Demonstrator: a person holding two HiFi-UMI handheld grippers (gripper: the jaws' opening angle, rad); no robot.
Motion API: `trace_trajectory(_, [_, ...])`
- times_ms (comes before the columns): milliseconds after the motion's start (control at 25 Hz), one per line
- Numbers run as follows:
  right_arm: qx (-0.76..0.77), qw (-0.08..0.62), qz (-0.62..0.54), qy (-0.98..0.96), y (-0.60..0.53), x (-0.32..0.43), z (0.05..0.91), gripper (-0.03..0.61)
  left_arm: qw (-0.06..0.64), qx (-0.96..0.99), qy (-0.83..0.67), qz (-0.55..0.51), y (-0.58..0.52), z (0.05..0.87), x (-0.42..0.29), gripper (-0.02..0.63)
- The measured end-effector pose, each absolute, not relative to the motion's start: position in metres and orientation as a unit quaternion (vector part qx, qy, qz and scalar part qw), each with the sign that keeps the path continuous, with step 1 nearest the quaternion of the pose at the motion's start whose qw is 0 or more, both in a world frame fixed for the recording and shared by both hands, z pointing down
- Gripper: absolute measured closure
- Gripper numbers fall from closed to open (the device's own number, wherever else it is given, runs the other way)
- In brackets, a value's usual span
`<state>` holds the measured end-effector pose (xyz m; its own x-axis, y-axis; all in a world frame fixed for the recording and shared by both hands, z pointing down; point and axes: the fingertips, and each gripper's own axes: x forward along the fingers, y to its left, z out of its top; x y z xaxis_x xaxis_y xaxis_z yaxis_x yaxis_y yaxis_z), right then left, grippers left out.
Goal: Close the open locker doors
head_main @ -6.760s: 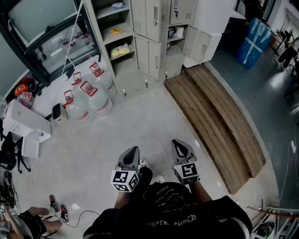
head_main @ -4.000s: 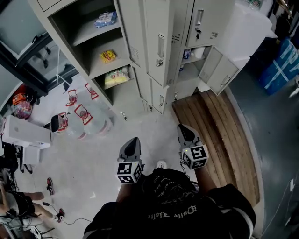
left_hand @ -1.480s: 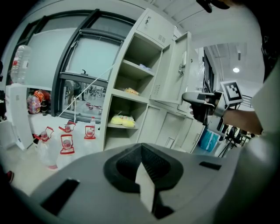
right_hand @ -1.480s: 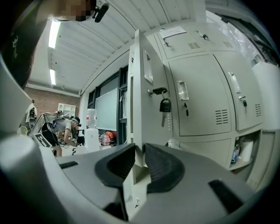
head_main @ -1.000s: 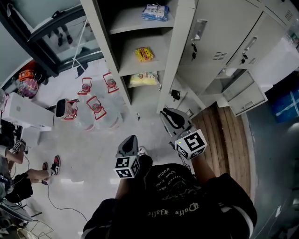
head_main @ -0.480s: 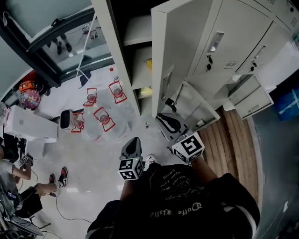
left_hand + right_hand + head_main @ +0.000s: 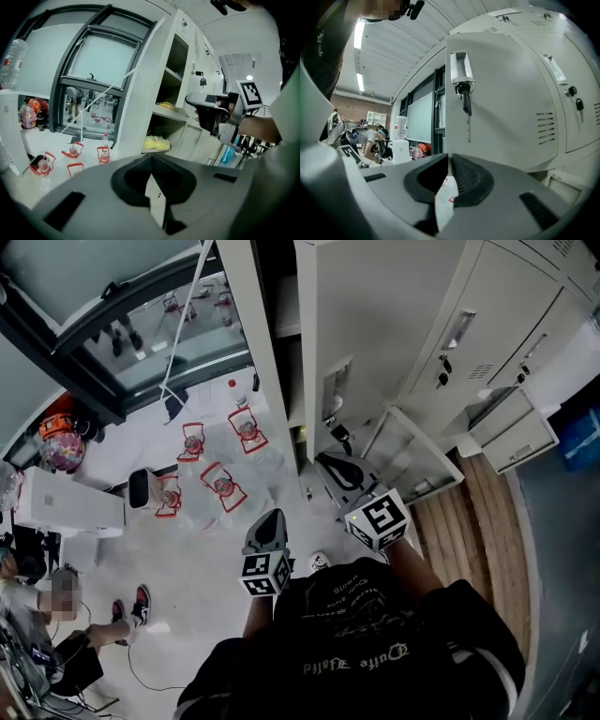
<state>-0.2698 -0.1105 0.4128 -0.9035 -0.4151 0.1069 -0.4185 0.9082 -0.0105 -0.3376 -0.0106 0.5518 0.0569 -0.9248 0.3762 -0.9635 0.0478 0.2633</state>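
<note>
Now the tall locker door (image 7: 375,334) stands partly swung across the shelves (image 7: 165,112); the right gripper (image 7: 331,463) faces its front, below the handle (image 7: 461,67) and hanging key (image 7: 465,101), whether touching I cannot tell; its jaws have just been closing and sit all but together, gripping nothing; the left gripper (image 7: 270,523) hangs short of the door, clenched, empty; a low door (image 7: 412,457) gapes to the right.

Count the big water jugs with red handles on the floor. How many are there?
4. They cluster on the floor left of the lockers: back-left jug, back-right jug, front-left jug, front-right jug. More may be hidden behind the lockers.
</note>
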Motion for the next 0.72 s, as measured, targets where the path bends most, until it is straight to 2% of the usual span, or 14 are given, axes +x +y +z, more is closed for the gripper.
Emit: trace_trajectory(720, [0.248,0.069,0.008,-0.966,-0.179,-0.332,0.416,0.557,0.250,0.631,-0.734,0.017,0.009,0.562,-0.402,0.606])
